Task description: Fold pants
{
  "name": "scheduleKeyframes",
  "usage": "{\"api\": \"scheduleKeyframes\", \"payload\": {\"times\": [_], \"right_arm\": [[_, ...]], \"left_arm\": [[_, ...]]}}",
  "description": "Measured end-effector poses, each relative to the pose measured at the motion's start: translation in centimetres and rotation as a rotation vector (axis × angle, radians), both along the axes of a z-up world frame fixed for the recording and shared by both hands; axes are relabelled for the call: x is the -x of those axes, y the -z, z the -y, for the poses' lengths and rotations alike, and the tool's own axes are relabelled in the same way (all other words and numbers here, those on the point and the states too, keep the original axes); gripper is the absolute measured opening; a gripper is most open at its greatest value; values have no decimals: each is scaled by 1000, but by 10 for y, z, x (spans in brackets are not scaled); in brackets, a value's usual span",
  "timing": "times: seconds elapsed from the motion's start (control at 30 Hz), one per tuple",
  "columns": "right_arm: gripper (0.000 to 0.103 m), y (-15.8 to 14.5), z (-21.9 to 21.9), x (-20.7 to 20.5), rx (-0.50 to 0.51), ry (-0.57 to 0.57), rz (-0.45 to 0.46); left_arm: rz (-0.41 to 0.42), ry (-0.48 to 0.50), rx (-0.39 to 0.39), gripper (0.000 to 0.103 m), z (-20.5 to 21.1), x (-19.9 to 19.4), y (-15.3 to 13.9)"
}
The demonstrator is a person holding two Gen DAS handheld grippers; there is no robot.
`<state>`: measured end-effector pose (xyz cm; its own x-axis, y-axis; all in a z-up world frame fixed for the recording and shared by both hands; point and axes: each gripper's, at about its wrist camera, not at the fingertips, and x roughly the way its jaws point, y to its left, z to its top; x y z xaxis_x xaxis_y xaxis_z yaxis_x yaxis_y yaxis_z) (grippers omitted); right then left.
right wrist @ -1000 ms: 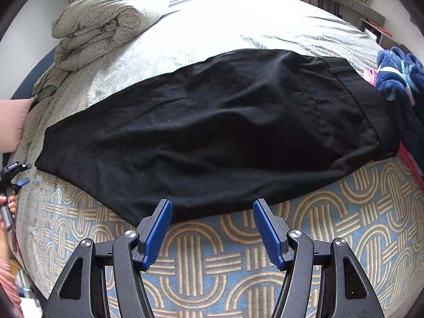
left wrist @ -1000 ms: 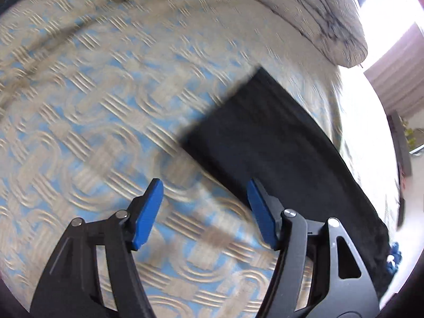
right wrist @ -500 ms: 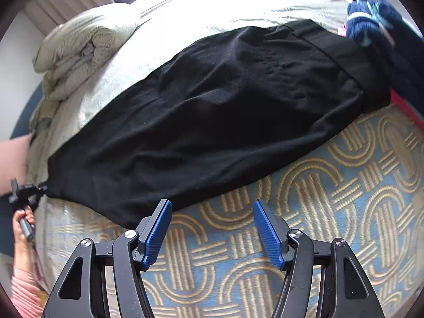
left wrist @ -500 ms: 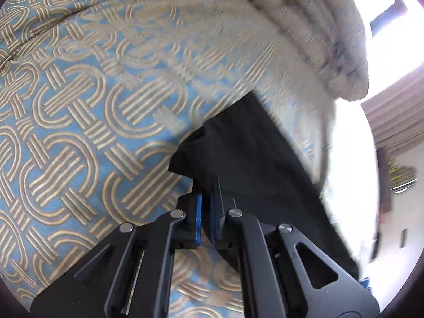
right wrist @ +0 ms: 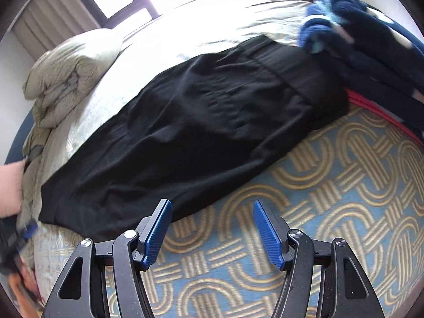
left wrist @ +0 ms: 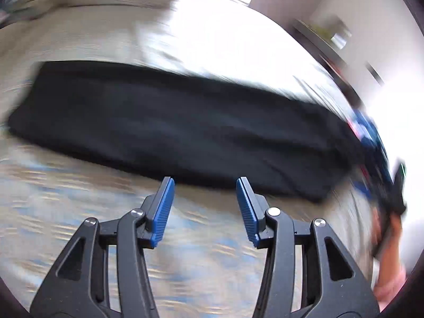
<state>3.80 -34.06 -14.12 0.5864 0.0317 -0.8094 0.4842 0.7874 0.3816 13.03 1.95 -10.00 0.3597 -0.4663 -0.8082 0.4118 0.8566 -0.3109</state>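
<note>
Black pants lie flat and lengthwise across the bed, with the waistband at the far right and the leg end at the near left. In the blurred left wrist view the pants stretch across the middle. My left gripper hovers just short of their near edge. Its jaws are opening and nothing is between them. My right gripper stands open over the near edge of the pants and the patterned bedspread, holding nothing.
A rolled beige duvet lies at the far left of the bed. A pile of blue fleece clothing on something red touches the waistband end. A person's hand shows at the left edge. A bright window is behind.
Half a second ago the left gripper was shut on the leg end of the pants; it has let go, opened and swung back. The right gripper rolled and shifted along the near edge.
</note>
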Motion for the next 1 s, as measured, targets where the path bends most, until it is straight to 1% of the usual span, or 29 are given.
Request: {"api": "scheduleKeyframes", "payload": {"times": [0.03, 0.07, 0.1, 0.17, 0.23, 0.3, 0.33, 0.43, 0.47, 0.5, 0.53, 0.6, 0.67, 0.7, 0.77, 0.83, 0.9, 0.93, 1.0], "right_arm": [[65, 0, 3, 5, -11, 11, 12], [65, 1, 6, 8, -19, 14, 20], [65, 1, 7, 12, -28, 13, 28], [65, 0, 8, 17, -16, 5, 38], [65, -4, 8, 23, 20, 0, 60], [67, -6, 10, 27, 53, -6, 81], [69, -7, 10, 28, 64, -10, 88], [71, -5, 16, 28, 77, -13, 108], [71, -4, 18, 28, 75, -13, 113], [71, -3, 18, 28, 71, -12, 120], [71, -2, 20, 28, 65, -11, 128], [71, 0, 21, 27, 49, -14, 137], [71, 2, 23, 29, 41, -16, 142], [71, 4, 25, 30, 38, -16, 141], [71, 6, 27, 32, 29, -13, 140], [71, 8, 29, 35, 20, -6, 140], [71, 9, 30, 38, 16, 1, 143], [71, 9, 31, 40, 17, 3, 142], [71, 9, 32, 42, 22, 4, 139]], "left_arm": [[-16, 139, -4, 50, 44, 19, 10], [-9, 234, -18, 50, 74, 35, 17], [4, 287, -43, 50, 94, 45, 21], [54, 390, -118, 50, 143, 65, 30], [75, 433, -133, 50, 166, 68, 33], [81, 439, -156, 50, 183, 64, 38], [73, 431, -165, 50, 188, 54, 38], [47, 383, -139, 50, 191, 40, 40], [51, 365, -117, 50, 193, 36, 34], [60, 360, -109, 50, 191, 35, 33], [83, 361, -106, 50, 194, 36, 25], [131, 389, -130, 51, 200, 42, 19], [158, 416, -171, 57, 207, 44, 18], [157, 423, -191, 57, 208, 43, 20], [130, 429, -216, 57, 213, 39, 31], [95, 426, -205, 57, 210, 34, 36], [39, 408, -169, 57, 210, 25, 43], [24, 398, -154, 59, 207, 22, 45], [1, 370, -112, 60, 206, 14, 45]]}}
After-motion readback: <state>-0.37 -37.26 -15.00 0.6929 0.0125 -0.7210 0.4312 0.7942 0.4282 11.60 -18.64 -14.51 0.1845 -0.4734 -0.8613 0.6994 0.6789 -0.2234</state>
